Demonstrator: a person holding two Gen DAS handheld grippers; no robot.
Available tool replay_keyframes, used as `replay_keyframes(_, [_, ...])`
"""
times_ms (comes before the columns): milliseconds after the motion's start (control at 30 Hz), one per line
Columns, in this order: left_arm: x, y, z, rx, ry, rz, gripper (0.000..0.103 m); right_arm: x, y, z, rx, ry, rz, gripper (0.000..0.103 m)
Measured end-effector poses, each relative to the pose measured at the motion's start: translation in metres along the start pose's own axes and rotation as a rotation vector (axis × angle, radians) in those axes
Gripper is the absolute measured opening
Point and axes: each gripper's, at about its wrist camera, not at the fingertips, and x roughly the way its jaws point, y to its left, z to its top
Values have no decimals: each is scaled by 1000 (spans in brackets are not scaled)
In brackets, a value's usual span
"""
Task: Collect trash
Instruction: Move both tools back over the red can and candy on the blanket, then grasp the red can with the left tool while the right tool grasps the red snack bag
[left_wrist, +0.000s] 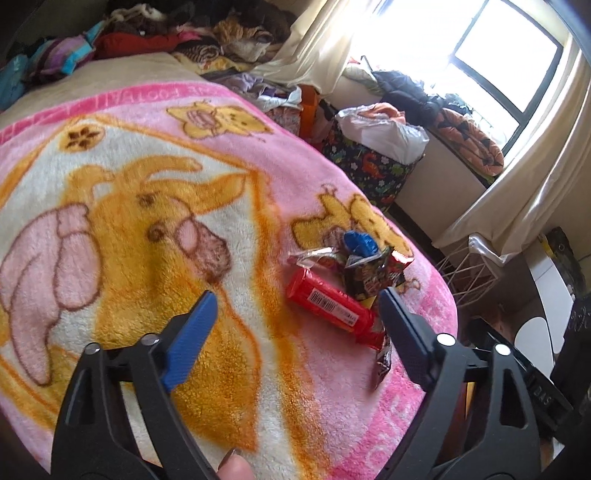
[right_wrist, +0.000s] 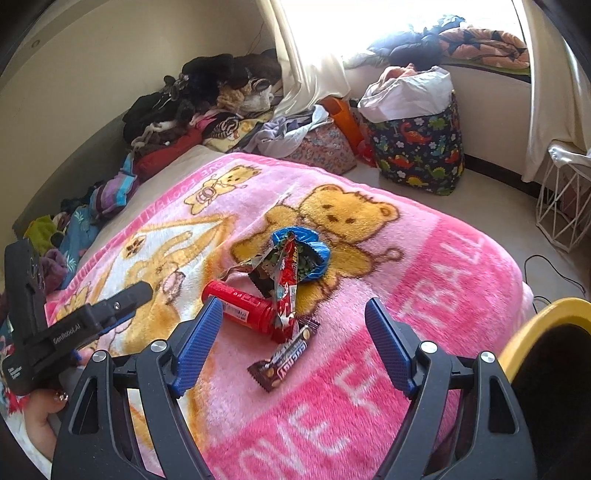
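Observation:
A small heap of trash lies on a pink bear-print blanket (right_wrist: 424, 266). It holds a red plastic tube (right_wrist: 245, 309), a brown candy bar wrapper (right_wrist: 284, 363), crumpled snack wrappers (right_wrist: 286, 266) and a blue crumpled wrapper (right_wrist: 314, 243). My right gripper (right_wrist: 293, 308) is open and empty, just in front of the tube and candy wrapper. My left gripper (left_wrist: 297, 301) is open and empty, left of the red tube (left_wrist: 328, 308) and the wrappers (left_wrist: 365, 273). The left gripper also shows at the left in the right wrist view (right_wrist: 92, 314).
A yellow-rimmed dark bin (right_wrist: 546, 332) stands at the lower right by the bed edge. A dinosaur-print bag (right_wrist: 417, 147), a white wire basket (right_wrist: 565, 199) and piled clothes (right_wrist: 207, 96) lie beyond the bed. Curtains and a bright window (left_wrist: 498, 55) are behind.

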Motion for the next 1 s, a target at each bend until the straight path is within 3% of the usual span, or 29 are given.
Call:
replay_keyframes(100, [11, 4, -1, -22, 32, -15, 66, 15, 2, 4, -16, 17, 15, 70])
replay_keyframes(333, [36, 5, -3, -52, 98, -47, 55, 54, -2, 4, -18, 74, 26, 56])
replay_keyframes(767, [74, -1, -8, -112, 191, -110, 53, 97, -17, 6, 45, 159, 122, 28])
replay_keyframes(1000, [91, -4, -6, -159, 212, -105, 53, 89, -37, -4, 114, 143, 115, 26])
